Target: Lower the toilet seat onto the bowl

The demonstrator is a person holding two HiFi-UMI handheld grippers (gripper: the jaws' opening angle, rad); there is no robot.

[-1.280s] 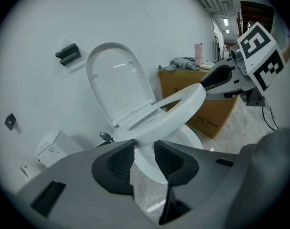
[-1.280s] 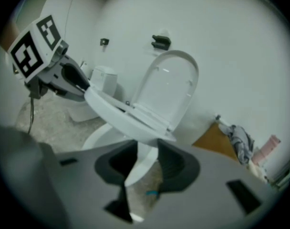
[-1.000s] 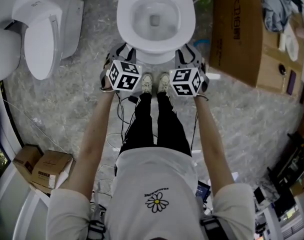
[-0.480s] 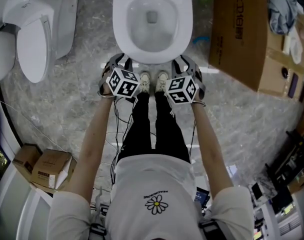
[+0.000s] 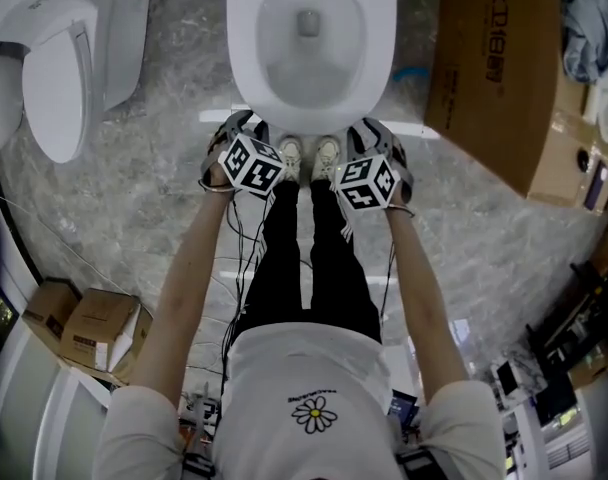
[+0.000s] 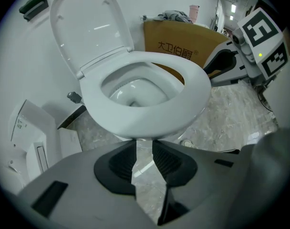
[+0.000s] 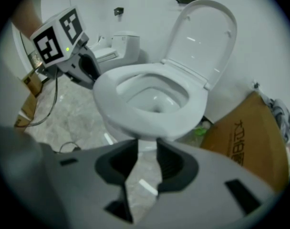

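- Seen from the head, looking steeply down, a person stands facing a white toilet. The left gripper (image 5: 240, 128) and the right gripper (image 5: 374, 133) are held side by side, both pointing down at its front edge.
- The toilet seat (image 6: 195, 87) lies flat on the bowl (image 6: 130, 92), just ahead of both grippers and above their jaw tips. It is not between either pair of jaws.
- The lid (image 6: 88, 27) stands raised beyond the seat, against the white wall.
- In the left gripper view the jaws stand apart and have just been closing a little. Only the marbled floor (image 6: 150, 194) shows in the gap, and nothing is held.
- In the right gripper view the jaws also stand apart and have just narrowed slightly. Only floor shows between them, with the bowl's front just past the tips.
- Each gripper carries a marker cube (image 5: 252, 163) with black-and-white square patterns and no letters.
- To the right of the right gripper, beside the toilet, stands a large brown cardboard box (image 5: 494, 68). It is printed with the Chinese characters 大卫伯爵, clearest in the left gripper view.
- Well to the left of the left gripper stands a second toilet (image 5: 59, 58), also white.
- The person's white shirt (image 5: 314, 363) bears a daisy print. The line of writing above it is too small to read.
- Behind the left gripper, off to its left, small cartons (image 5: 89, 333) lie on the floor. Their print is unreadable.
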